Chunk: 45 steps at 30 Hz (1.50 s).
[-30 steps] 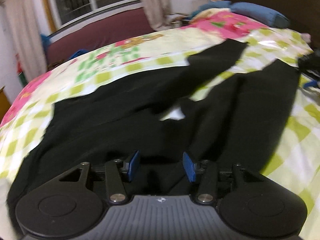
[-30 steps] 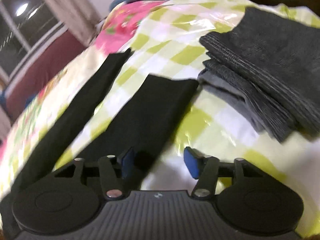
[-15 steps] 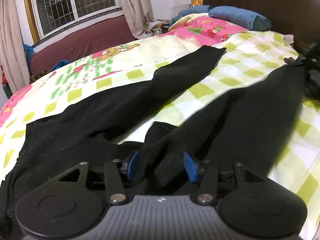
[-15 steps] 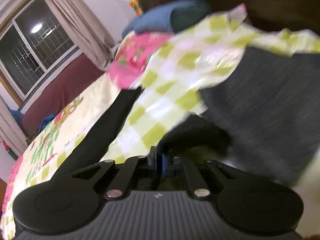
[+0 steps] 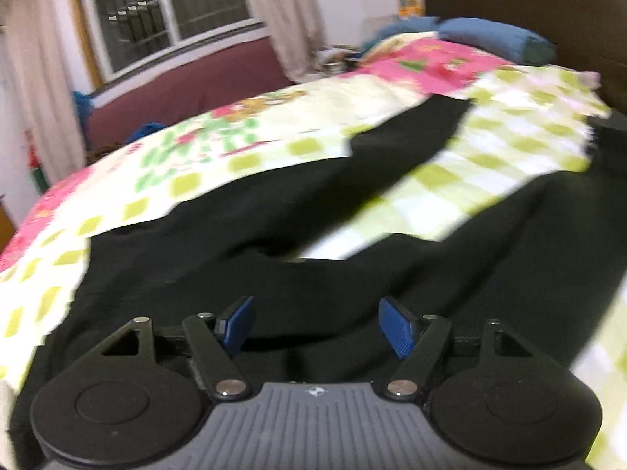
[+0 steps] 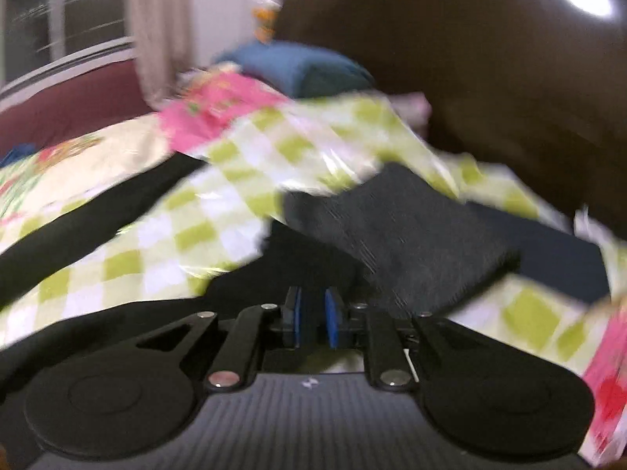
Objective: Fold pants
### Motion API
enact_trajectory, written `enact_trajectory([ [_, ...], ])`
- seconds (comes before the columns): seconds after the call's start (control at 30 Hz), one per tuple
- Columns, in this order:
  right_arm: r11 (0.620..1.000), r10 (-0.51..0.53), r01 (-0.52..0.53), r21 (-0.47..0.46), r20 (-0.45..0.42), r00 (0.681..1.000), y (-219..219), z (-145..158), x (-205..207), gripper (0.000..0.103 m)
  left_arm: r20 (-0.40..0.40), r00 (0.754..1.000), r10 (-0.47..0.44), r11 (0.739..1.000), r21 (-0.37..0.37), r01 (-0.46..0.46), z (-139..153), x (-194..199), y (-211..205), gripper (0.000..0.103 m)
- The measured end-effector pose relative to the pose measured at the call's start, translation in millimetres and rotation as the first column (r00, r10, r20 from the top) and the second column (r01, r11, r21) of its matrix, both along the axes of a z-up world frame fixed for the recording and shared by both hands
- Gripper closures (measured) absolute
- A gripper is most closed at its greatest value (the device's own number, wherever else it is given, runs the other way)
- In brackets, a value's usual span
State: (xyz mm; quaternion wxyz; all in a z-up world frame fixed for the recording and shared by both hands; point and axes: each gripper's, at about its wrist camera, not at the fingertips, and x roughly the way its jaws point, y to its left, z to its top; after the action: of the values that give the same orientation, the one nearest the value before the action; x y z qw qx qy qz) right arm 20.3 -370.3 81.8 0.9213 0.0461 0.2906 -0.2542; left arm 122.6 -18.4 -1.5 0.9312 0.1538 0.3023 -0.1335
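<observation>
**A:** Left wrist view first. The black pants [image 5: 274, 235] are being shown spread over the checkered bedspread [image 5: 509, 145], one leg running toward 1 o'clock, the other toward 3 o'clock. The left gripper [image 5: 315, 327] is being held over the waist end, its jaws being opened wide; the blue pads [image 5: 397, 327] are not being pressed on the cloth.

**B:** And the right wrist view?

**A:** Blurry. The right gripper [image 6: 313, 323] is being seen with a narrow gap that is being widened. Dark pants fabric [image 6: 274, 274] is lying right ahead of the tips, but whether it's being pinched can't be told. A folded grey garment [image 6: 411, 227] is being seen at 1 o'clock, a blue pillow [image 6: 298, 66] at 12.
</observation>
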Motion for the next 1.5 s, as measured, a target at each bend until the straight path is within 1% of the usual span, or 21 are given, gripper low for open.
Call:
enact_trajectory([
  [0.1,0.986,0.164,-0.164,-0.015,-0.001,0.987,41,6,16,0.073,0.024,0.998,0.056,0.998,0.028,-0.057,-1,10,17,0.02],
  [0.17,0.957,0.288,-0.288,0.044,0.004,0.958,69,4,34,0.072,0.036,0.996,0.077,0.995,0.068,-0.079,-4,14,28,0.02],
  [0.23,0.902,0.419,-0.415,0.12,-0.009,0.908,98,-2,56,0.07,0.035,0.996,0.087,0.988,0.126,-0.091,-11,20,37,0.02],
  [0.3,0.848,0.519,-0.51,0.143,-0.028,0.854,130,-12,80,0.07,0.025,0.994,0.105,0.978,0.176,-0.108,-17,30,44,0.02],
  [0.37,0.794,0.601,-0.59,0.146,-0.049,0.797,159,-17,108,0.07,-0.004,0.995,0.097,0.983,0.156,-0.095,-13,41,54,0.02],
  [0.43,0.741,0.669,-0.66,0.123,-0.058,0.741,179,-18,138,0.068,0.013,0.996,0.086,0.988,0.124,-0.087,0,53,68,0.019],
  [0.53,0.654,0.757,-0.751,0.092,-0.099,0.646,206,-18,201,0.053,0.048,0.993,0.104,0.988,0.109,-0.109,17,85,95,0.014],
  [0.67,0.584,0.807,-0.805,0.098,-0.173,0.565,237,-30,282,0.045,0.038,0.986,0.164,0.98,0.104,-0.167,20,145,137,0.013],
  [0.73,0.56,0.819,-0.822,0.102,-0.218,0.531,250,-42,318,0.042,-0.024,0.982,0.187,0.98,0.067,-0.185,18,183,159,0.013],
  [0.93,0.56,0.802,-0.822,0.107,-0.32,0.505,262,-70,377,0.041,-0.107,0.974,0.202,0.979,0.035,-0.199,8,251,198,0.013],
  [1.0,0.544,0.804,-0.832,0.11,-0.352,0.479,265,-77,386,0.038,-0.113,0.974,0.195,0.981,0.02,-0.194,7,260,205,0.011],
  [1.03,0.531,0.808,-0.839,0.122,-0.37,0.457,267,-81,389,0.037,-0.134,0.975,0.18,0.983,-0.002,-0.182,6,264,208,0.006],
  [1.1,0.517,0.811,-0.846,0.129,-0.392,0.435,270,-88,395,0.033,-0.179,0.971,0.161,0.985,-0.032,-0.169,1,271,209,0.006],
  [1.17,0.518,0.81,-0.846,0.126,-0.389,0.438,272,-91,400,0.031,-0.21,0.965,0.159,0.986,-0.012,-0.165,-10,284,205,0.006],
  [1.23,0.544,0.803,-0.826,0.148,-0.379,0.46,271,-94,405,0.031,-0.227,0.95,0.215,0.977,0.062,-0.206,-25,297,199,0.006],
  [1.27,0.55,0.803,-0.819,0.162,-0.373,0.465,271,-95,405,0.038,-0.245,0.941,0.235,0.972,0.076,-0.223,-30,301,198,0.012],
  [1.3,0.545,0.808,-0.822,0.168,-0.369,0.46,273,-95,401,0.054,-0.25,0.939,0.236,0.972,0.063,-0.228,-32,301,196,0.02],
  [1.33,0.543,0.808,-0.824,0.164,-0.37,0.459,276,-93,397,0.063,-0.242,0.943,0.23,0.973,0.053,-0.224,-30,297,193,0.038],
  [1.37,0.545,0.804,-0.824,0.156,-0.375,0.461,278,-90,393,0.087,-0.224,0.943,0.246,0.969,0.073,-0.236,-27,293,188,0.045],
  [1.4,0.551,0.797,-0.822,0.148,-0.387,0.464,280,-87,390,0.096,-0.208,0.946,0.25,0.968,0.084,-0.238,-23,289,186,0.047],
  [1.5,0.556,0.8,-0.823,0.117,-0.345,0.491,280,-60,376,0.096,-0.185,0.954,0.235,0.972,0.066,-0.226,-4,274,187,0.063],
])
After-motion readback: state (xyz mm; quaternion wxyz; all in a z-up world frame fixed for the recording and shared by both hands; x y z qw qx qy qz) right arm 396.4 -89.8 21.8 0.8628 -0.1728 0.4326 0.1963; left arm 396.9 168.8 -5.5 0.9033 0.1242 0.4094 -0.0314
